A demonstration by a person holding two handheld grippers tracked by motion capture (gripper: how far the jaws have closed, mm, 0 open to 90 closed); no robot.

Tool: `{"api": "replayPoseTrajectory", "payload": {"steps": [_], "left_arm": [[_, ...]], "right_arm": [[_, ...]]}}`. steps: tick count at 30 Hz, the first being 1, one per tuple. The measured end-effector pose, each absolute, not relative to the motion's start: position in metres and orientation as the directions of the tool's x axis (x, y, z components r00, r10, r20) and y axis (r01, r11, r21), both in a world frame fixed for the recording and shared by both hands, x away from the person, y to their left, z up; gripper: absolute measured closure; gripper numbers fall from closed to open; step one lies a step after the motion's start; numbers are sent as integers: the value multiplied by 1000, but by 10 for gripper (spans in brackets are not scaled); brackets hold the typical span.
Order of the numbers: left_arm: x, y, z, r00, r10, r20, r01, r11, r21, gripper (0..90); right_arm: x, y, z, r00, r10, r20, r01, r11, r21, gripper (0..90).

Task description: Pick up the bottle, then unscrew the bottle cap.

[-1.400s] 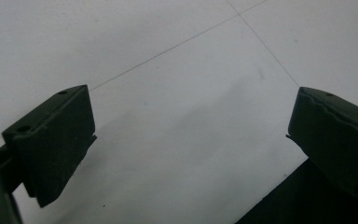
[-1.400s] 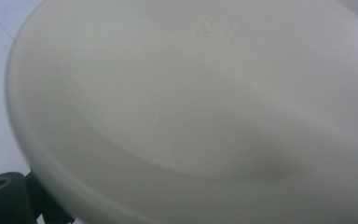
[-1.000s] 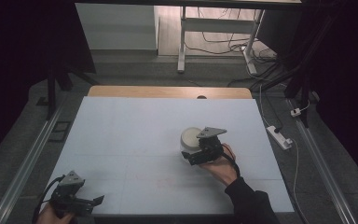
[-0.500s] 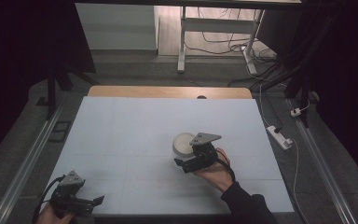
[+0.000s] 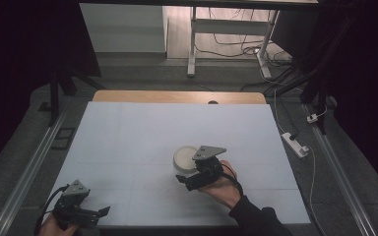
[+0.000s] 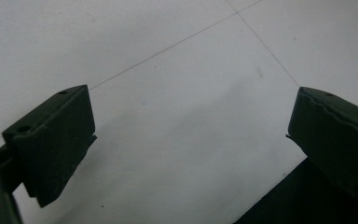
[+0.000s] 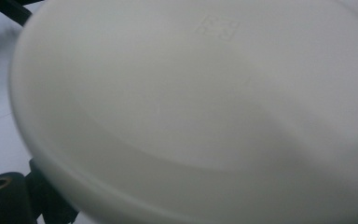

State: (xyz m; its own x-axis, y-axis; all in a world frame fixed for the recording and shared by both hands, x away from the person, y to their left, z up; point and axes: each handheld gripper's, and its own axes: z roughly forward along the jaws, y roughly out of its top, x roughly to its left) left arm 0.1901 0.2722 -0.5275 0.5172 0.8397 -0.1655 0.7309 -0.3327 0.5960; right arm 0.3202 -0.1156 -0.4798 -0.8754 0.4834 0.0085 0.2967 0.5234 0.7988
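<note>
A white round bowl (image 5: 185, 157) sits just left of the table's middle, and my right gripper (image 5: 186, 173) is shut on its near rim. Seen close in the right gripper view, the bowl (image 7: 205, 102) is tilted and blurred, with a small embossed mark on it; one black jaw shows at the lower left. My left gripper (image 5: 97, 212) rests at the table's near left corner, far from the bowl. Its jaws stand wide open over bare white tabletop (image 6: 177, 93), nothing between them, in the left gripper view (image 6: 189, 140).
The white table top (image 5: 128, 132) has a wooden strip (image 5: 177, 97) along its far edge. Metal rails run down both sides. A white power strip (image 5: 295, 144) lies on the floor at the right. A desk frame and cables stand beyond the table.
My right gripper has carried the bowl leftward and nearer to the person. The left gripper has hardly moved.
</note>
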Motion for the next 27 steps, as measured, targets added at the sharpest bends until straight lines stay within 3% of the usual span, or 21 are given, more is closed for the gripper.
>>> {"api": "replayPoseTrajectory", "payload": {"steps": [20, 27], "left_arm": [[190, 272, -527, 518, 839, -168, 730, -331, 599, 14], [191, 276, -527, 520, 829, -205, 733, -310, 605, 6]], "right_arm": [[305, -100, -482, -901, 434, 3, 266, 547, 794, 64], [306, -100, -482, -900, 435, 5, 267, 542, 797, 63]]}}
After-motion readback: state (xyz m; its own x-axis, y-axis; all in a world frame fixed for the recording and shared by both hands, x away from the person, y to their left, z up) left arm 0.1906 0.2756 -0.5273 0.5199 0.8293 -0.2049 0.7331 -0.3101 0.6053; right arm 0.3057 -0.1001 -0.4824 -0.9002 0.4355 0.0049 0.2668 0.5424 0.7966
